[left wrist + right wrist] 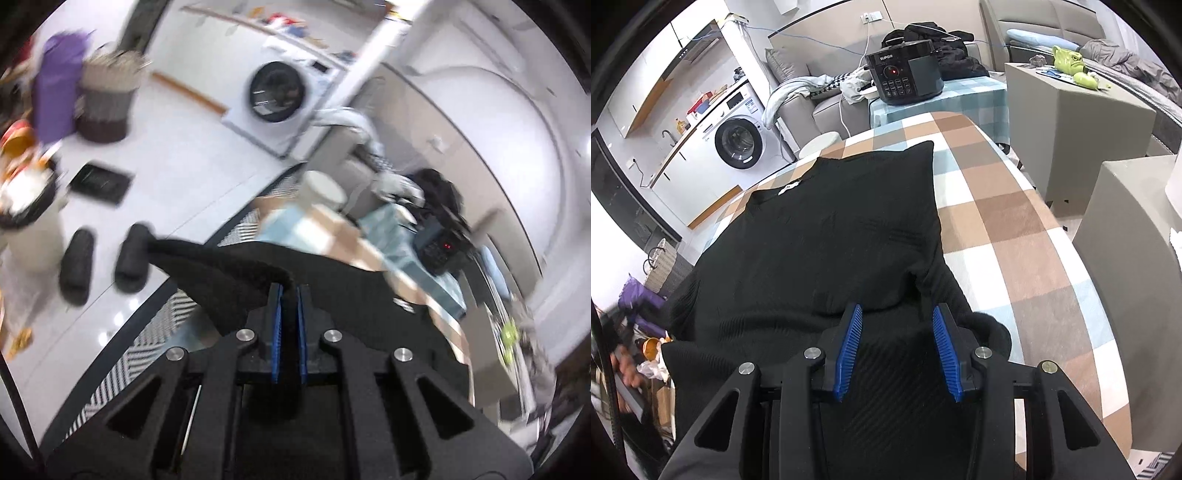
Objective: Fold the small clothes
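Both wrist views look closely across the checked table [1015, 229].

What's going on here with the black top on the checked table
A person is folding a black knit top on a checked tablecloth, with a gripper in each hand. The left gripper is shut on a piece of the black fabric and holds it up off the table. The right gripper is open, low over the garment's near edge.

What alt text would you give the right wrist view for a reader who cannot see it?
The right gripper hangs open, its blue fingers spread over the near edge of a black knit garment lying on a checked tablecloth. Beyond the table stand a black cooker and a white washing machine.
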Demonstrator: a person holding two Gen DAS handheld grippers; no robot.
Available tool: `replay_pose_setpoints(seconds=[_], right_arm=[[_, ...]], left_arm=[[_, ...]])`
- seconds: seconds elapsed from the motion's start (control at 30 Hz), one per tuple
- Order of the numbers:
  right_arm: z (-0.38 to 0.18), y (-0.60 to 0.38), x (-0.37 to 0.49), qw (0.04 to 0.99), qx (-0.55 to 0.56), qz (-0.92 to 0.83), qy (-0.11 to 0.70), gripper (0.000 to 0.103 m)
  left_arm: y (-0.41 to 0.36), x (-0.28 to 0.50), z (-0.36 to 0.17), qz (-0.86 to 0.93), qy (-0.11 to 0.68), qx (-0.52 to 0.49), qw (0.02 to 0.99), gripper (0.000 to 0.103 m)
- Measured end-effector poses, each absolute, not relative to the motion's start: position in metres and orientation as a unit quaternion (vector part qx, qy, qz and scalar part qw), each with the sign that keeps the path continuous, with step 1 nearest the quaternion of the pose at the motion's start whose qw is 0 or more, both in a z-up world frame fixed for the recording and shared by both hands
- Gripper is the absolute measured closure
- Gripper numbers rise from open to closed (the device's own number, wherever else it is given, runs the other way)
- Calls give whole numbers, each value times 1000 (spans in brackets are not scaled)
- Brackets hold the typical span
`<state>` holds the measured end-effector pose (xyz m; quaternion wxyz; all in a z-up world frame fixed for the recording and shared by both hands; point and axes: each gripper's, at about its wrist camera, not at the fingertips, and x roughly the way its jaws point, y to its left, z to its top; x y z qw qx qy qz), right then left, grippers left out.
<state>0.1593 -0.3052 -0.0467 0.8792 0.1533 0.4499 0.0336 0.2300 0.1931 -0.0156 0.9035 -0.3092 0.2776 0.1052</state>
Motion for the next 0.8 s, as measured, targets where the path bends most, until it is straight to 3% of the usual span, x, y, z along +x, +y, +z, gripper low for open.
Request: replay_pose_setpoints(seconds=[0.13,0.3,0.4,0.47,0.53,0.8], right_arm=[[-45,-310,154,880,156,30,447,62],[-47,-319,150,879,161,22,448,62],[-49,-321,149,878,163,21,450,62],[-49,-321,148,878,163,22,450,62],[-49,-320,148,878,164,23,449,61],[-53,-313,150,875,168,39,453,61]], left_arm=[[114,263,8,22,288,-266,920,99],[9,294,-15,-76,366,-213,903,98],[-20,296,-32,-93,407,-191,888,80],[-20,287,-37,-96,405,-193,889,71],[-12,278,-37,-84,395,-193,894,52],[79,278,-61,8,390,-255,885,48]])
